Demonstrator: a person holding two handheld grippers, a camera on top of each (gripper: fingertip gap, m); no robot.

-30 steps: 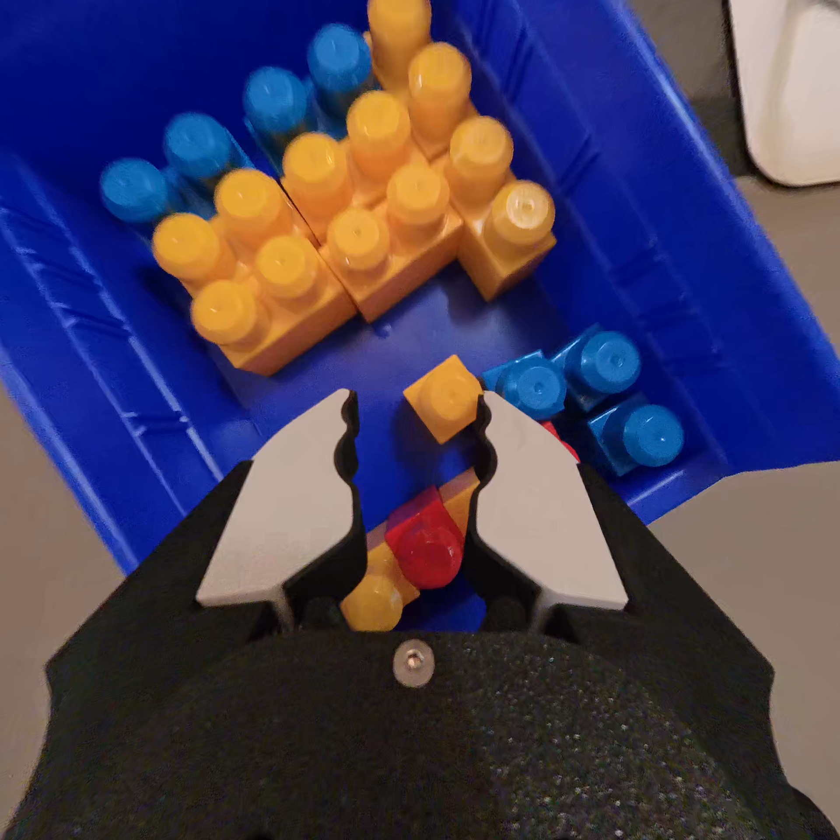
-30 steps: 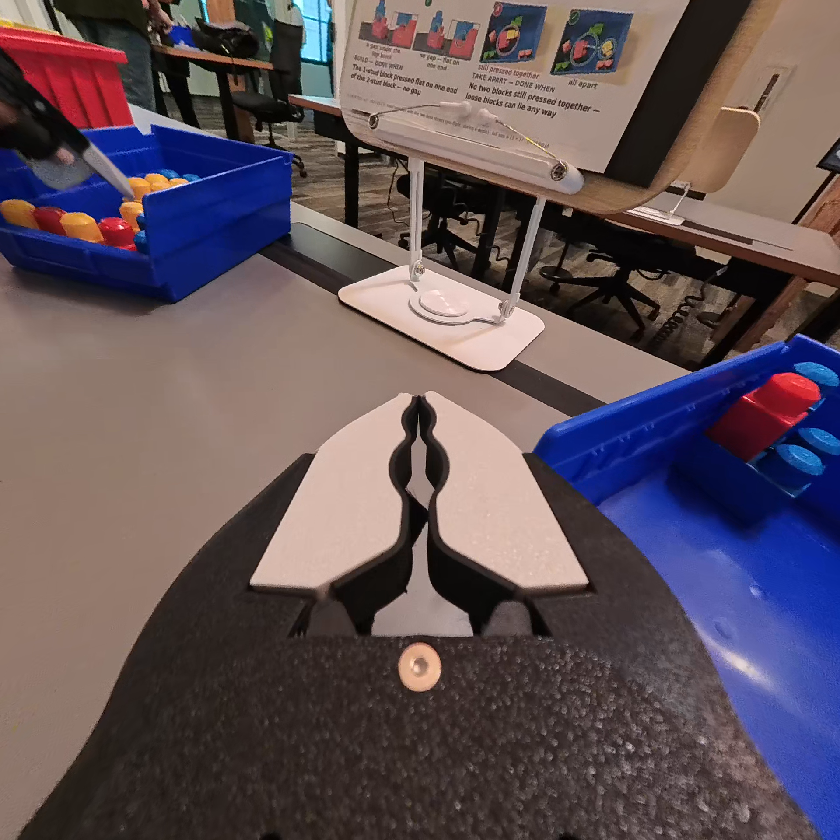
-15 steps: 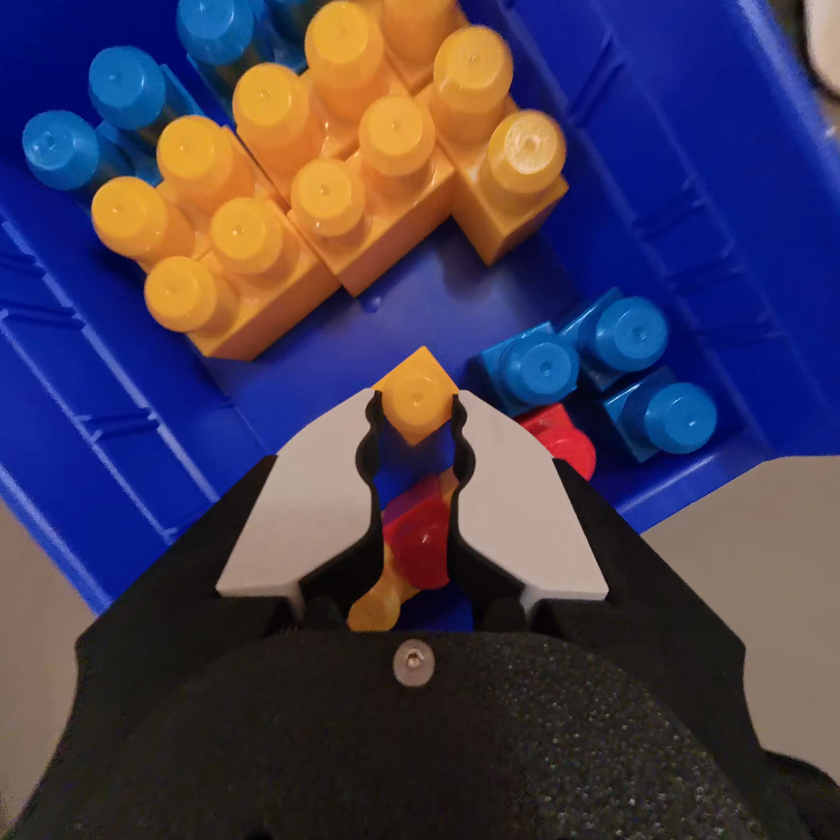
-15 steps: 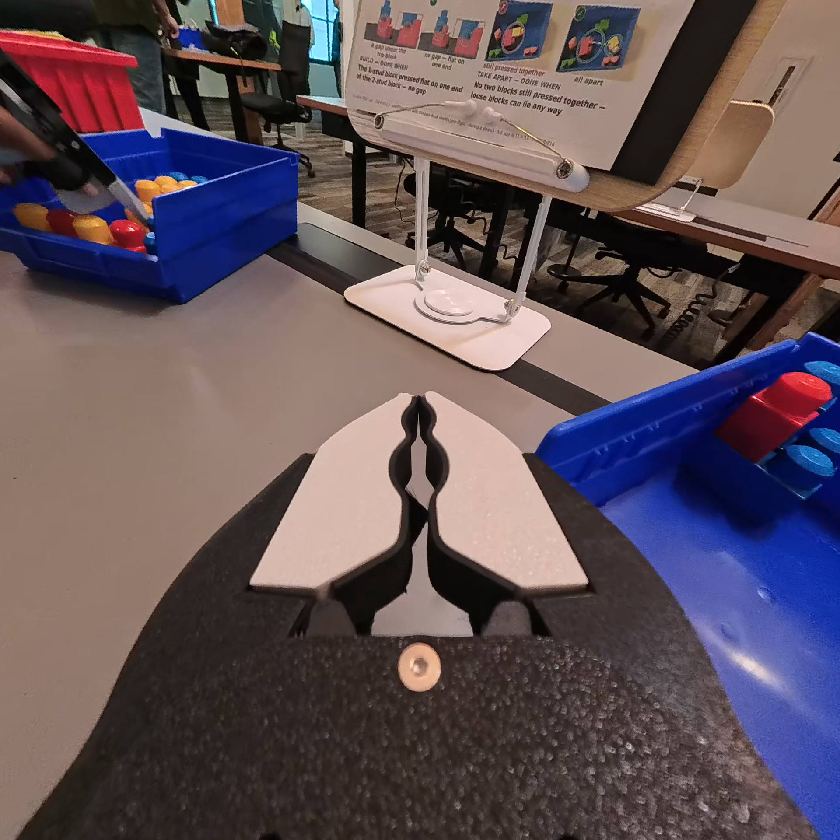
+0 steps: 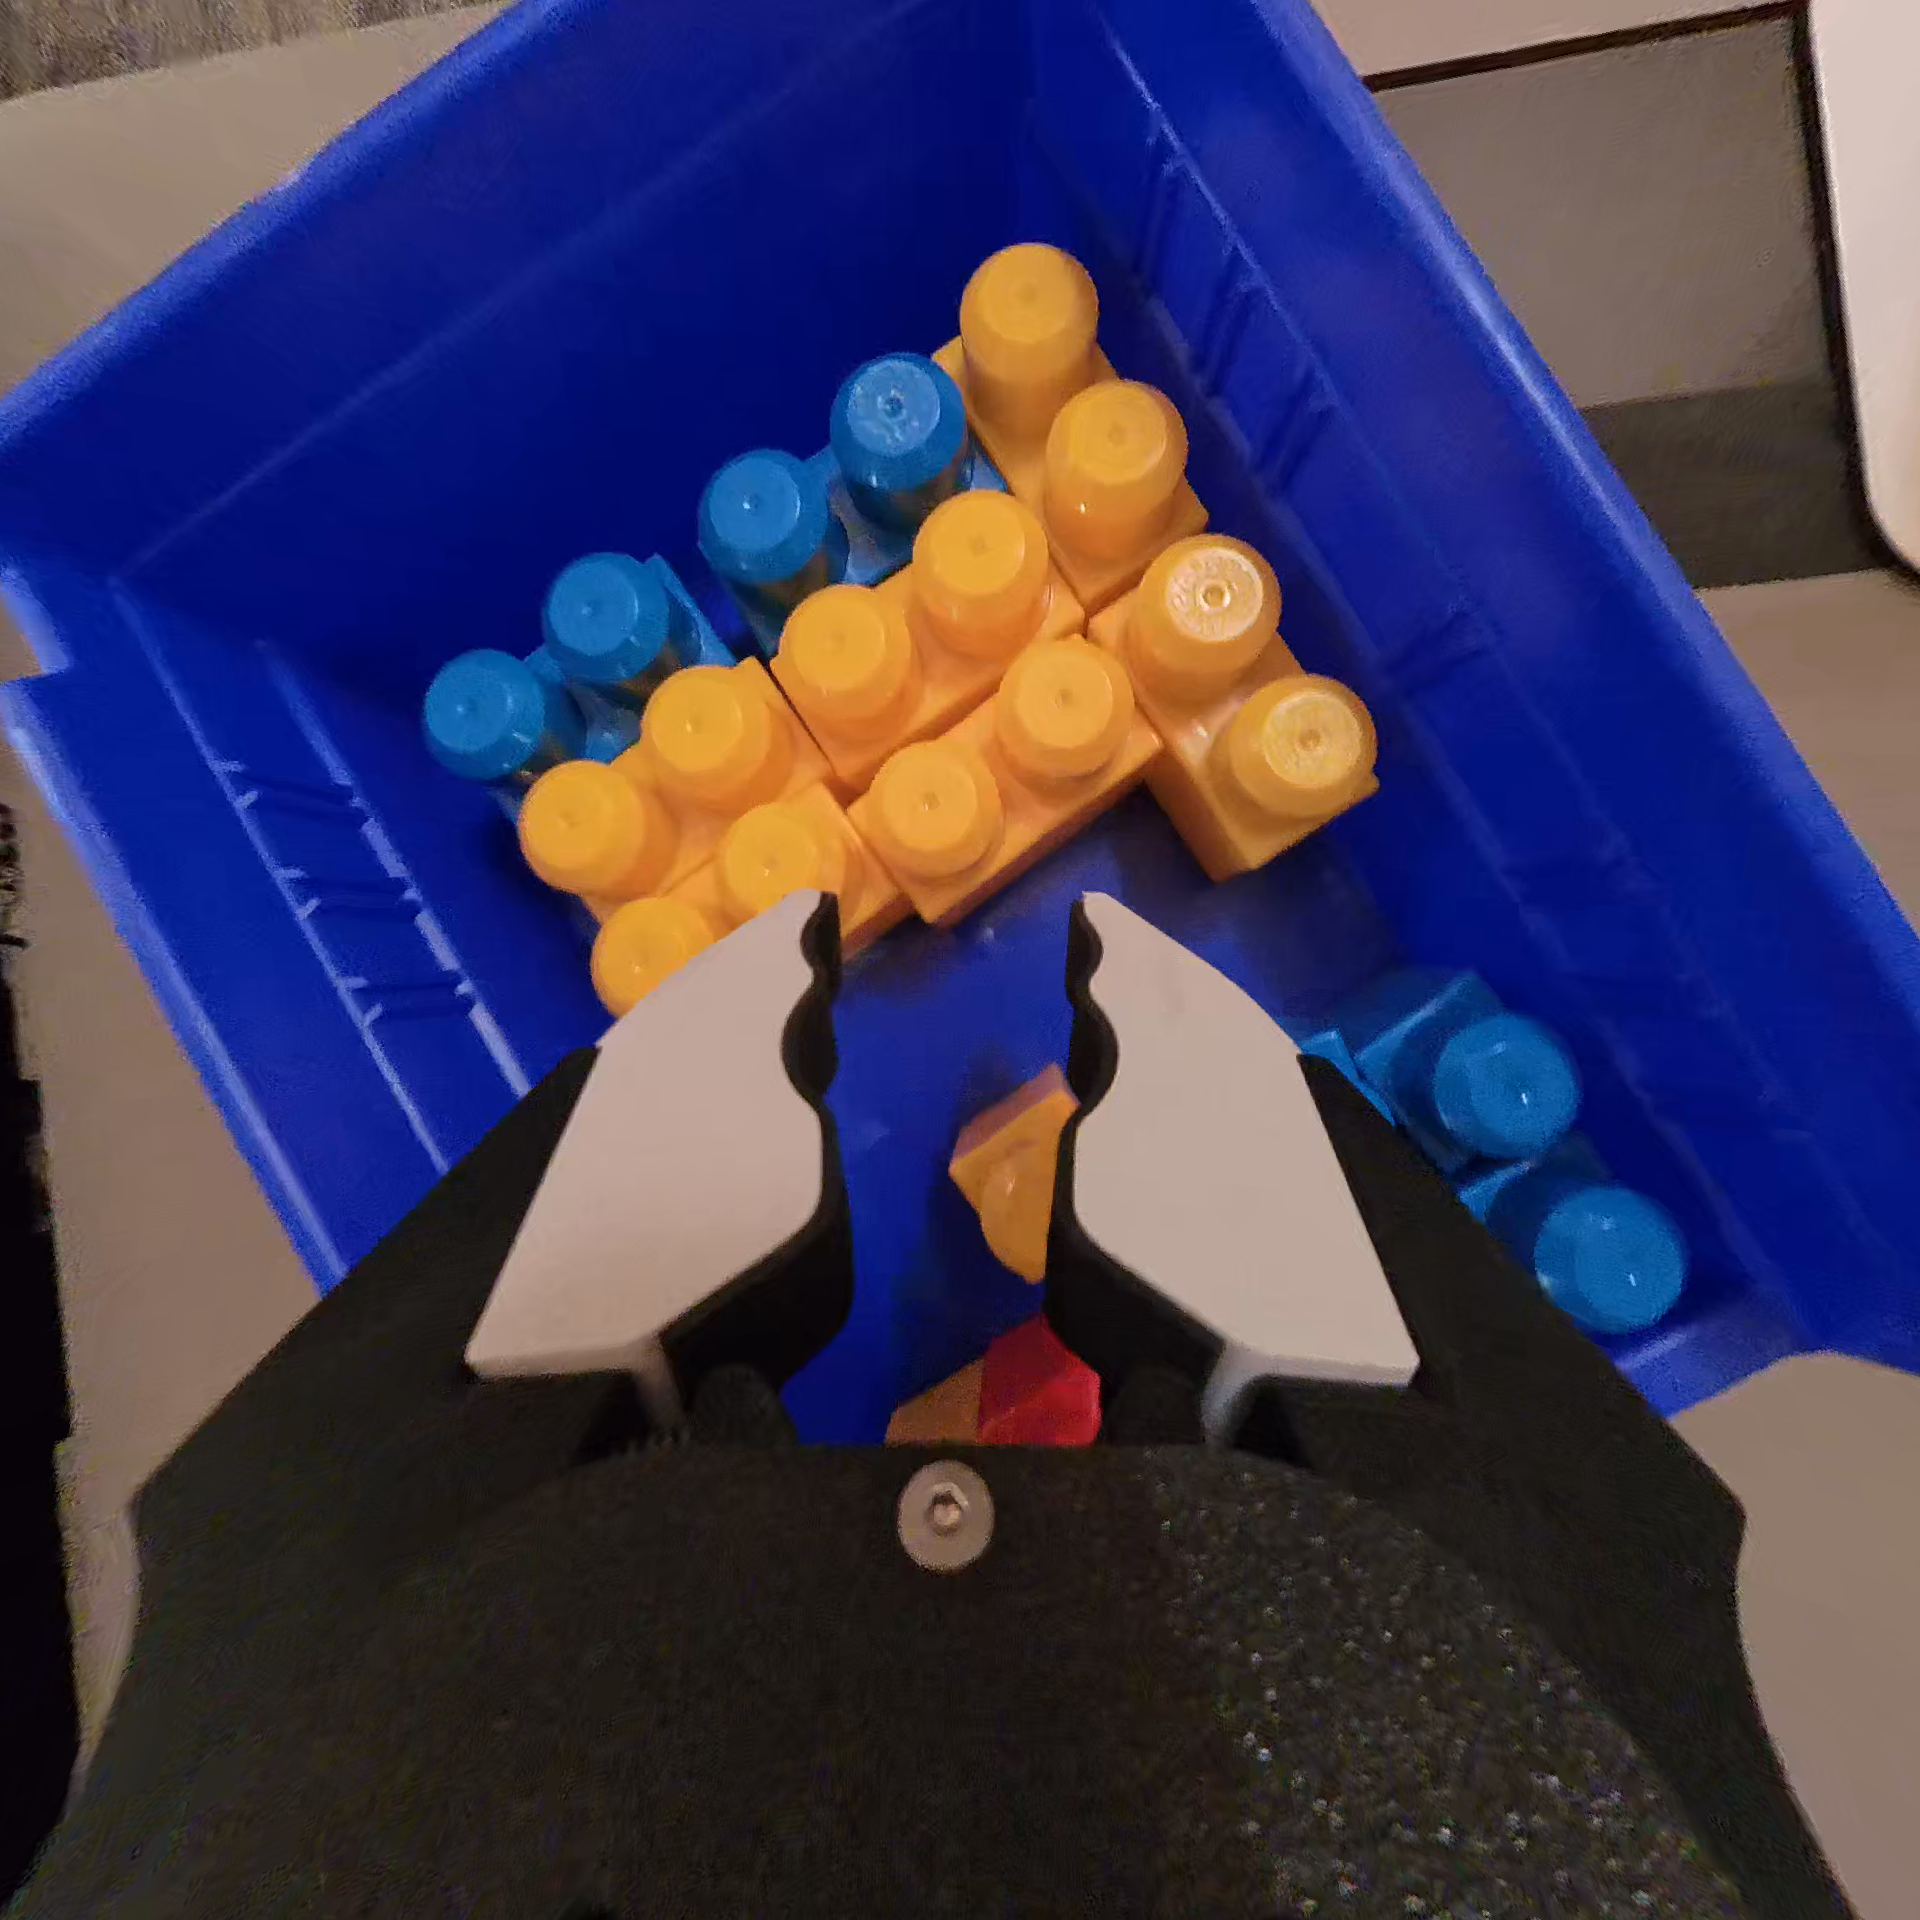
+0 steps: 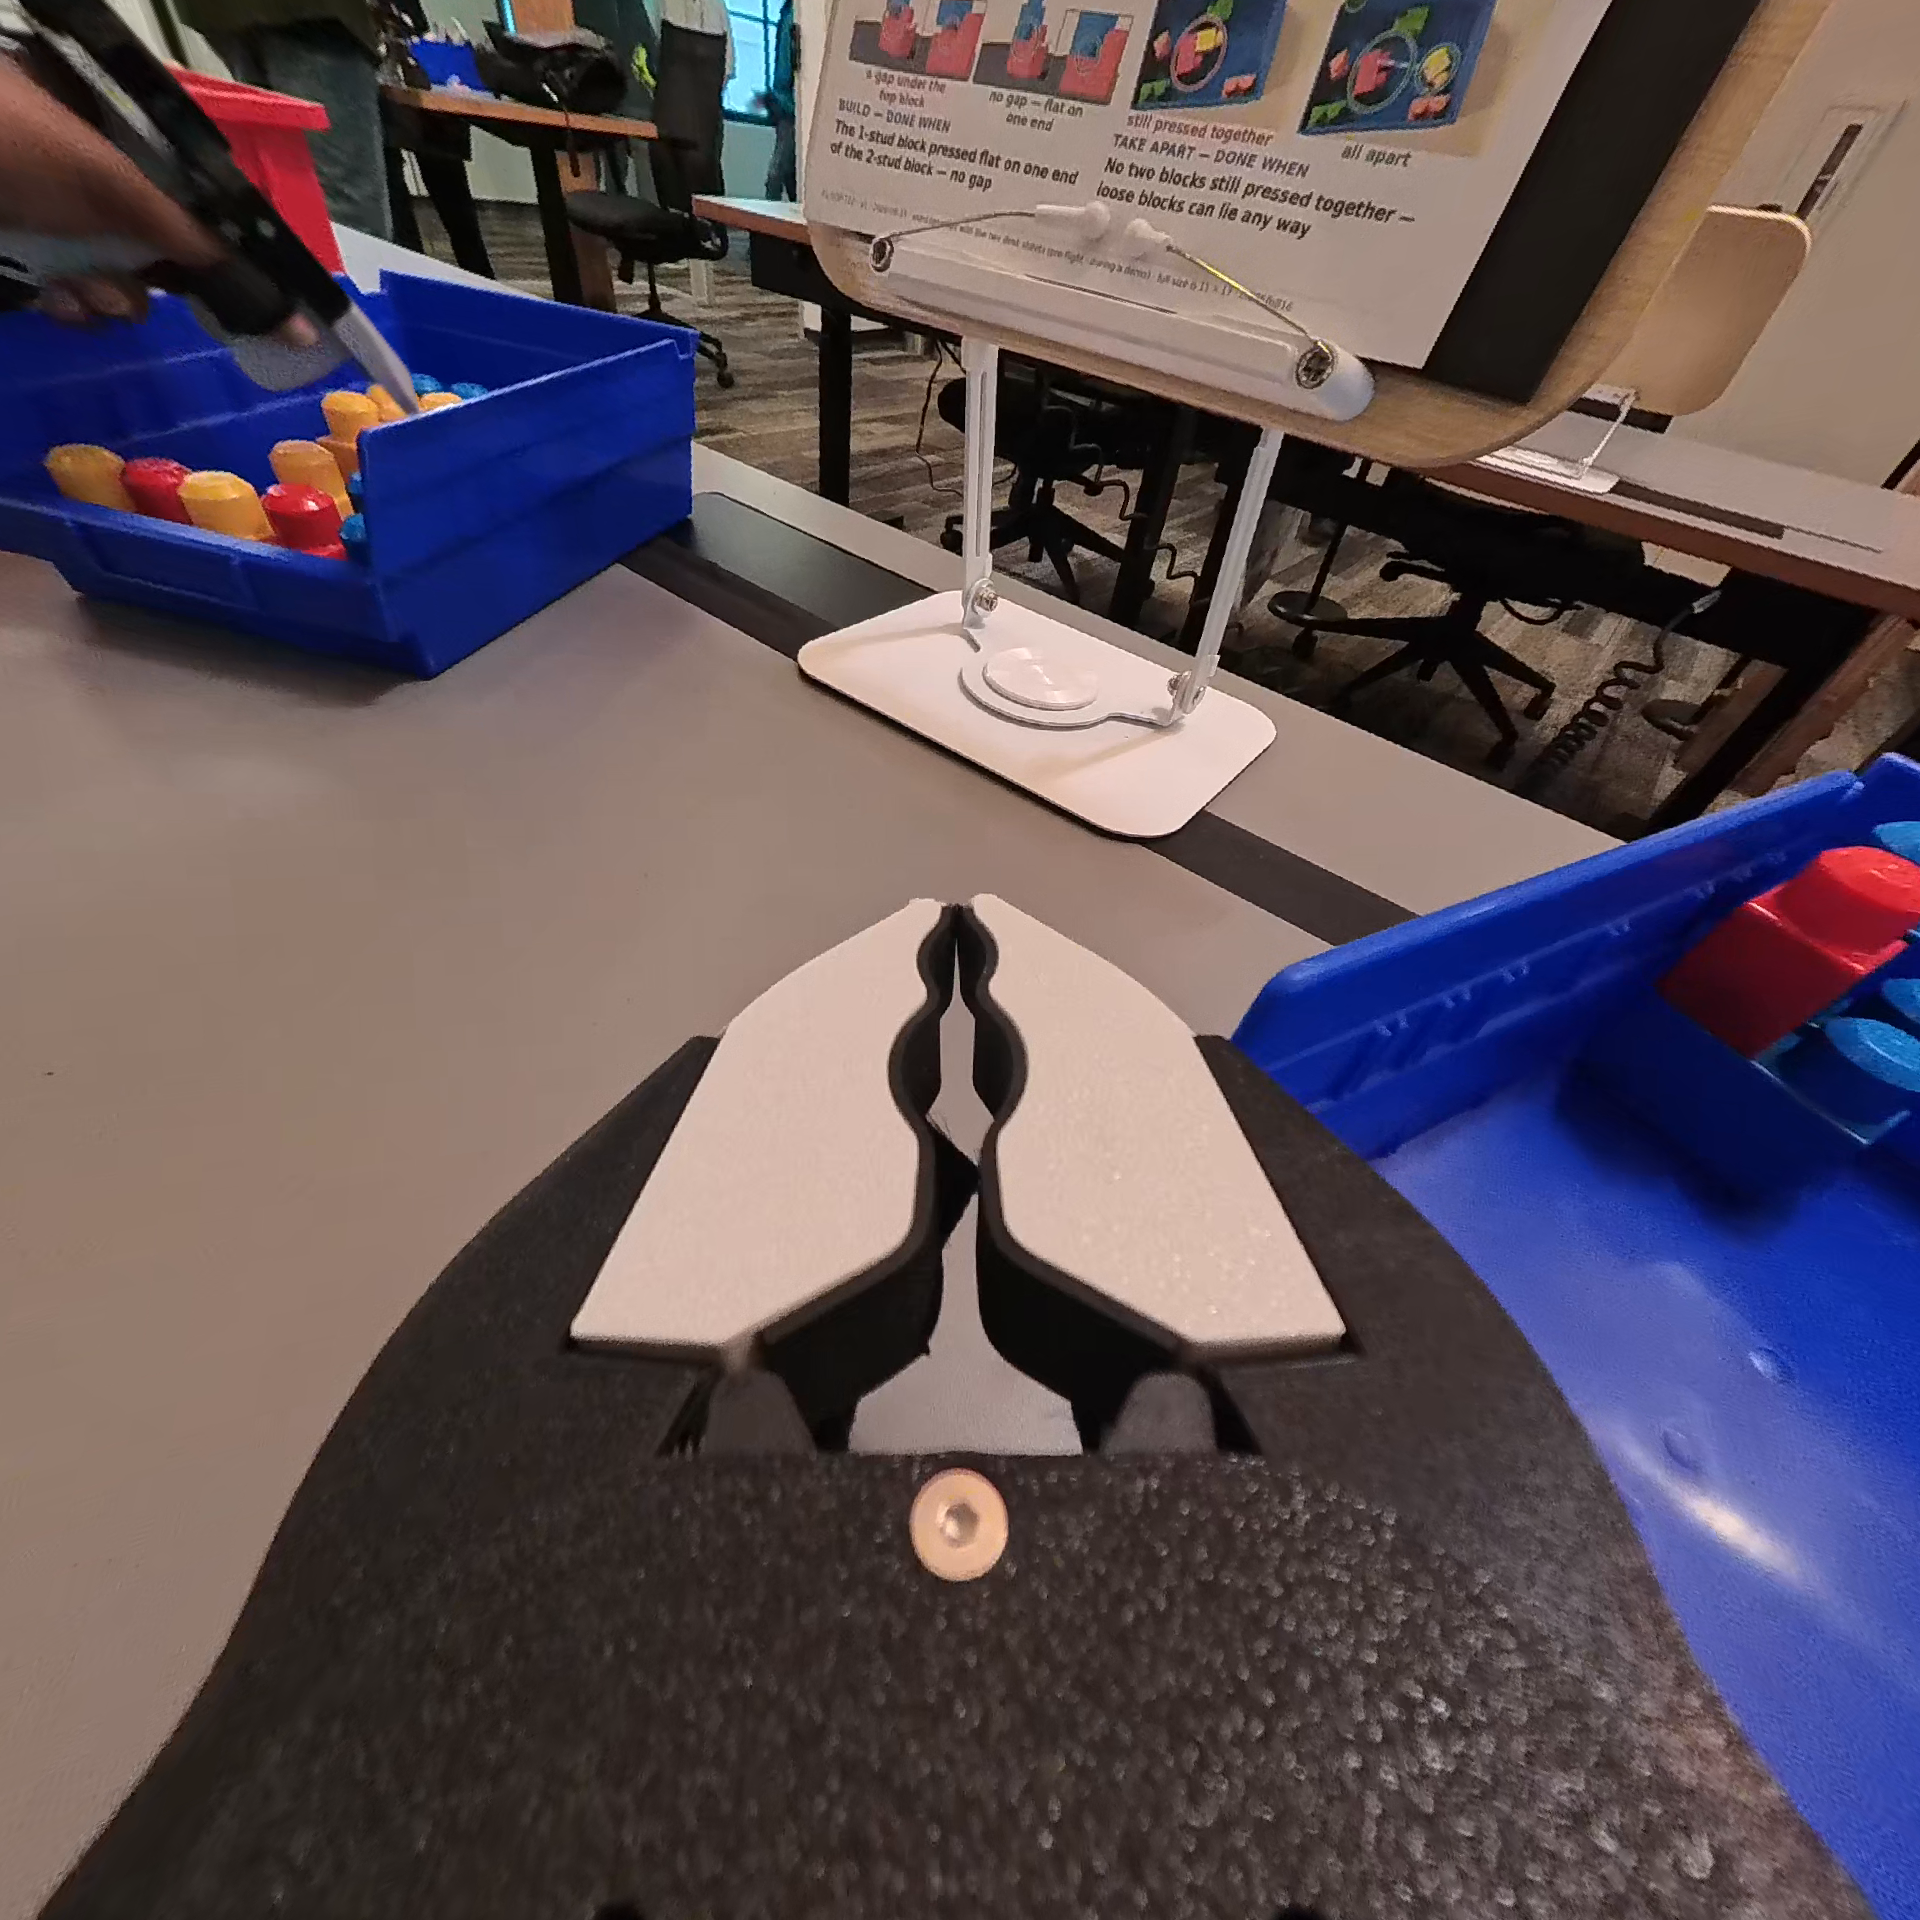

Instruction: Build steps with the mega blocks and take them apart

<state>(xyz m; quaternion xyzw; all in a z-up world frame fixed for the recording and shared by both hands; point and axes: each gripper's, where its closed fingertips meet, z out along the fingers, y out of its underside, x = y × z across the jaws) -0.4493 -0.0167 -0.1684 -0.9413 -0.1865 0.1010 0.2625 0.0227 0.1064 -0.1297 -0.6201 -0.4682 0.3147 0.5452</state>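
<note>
Grey table [image 6: 312, 935], carrying a blue bin [image 5: 436, 343] at its far left corner: two-stud orange blocks [image 5: 997, 769] cluster mid-bin. Left gripper [image 5: 948, 940], jaws wide and empty, hangs over the bin's near edge; a single-stud orange block [image 5: 1010, 1169] lies tilted just behind its tips, against the right finger. Right gripper [image 6: 958, 914], jaws closed on nothing, is well apart.

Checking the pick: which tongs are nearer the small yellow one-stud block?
Left. The left tongs hang open directly over the small yellow one-stud block; the right tongs, shut, sit over bare table, far from it.
</note>
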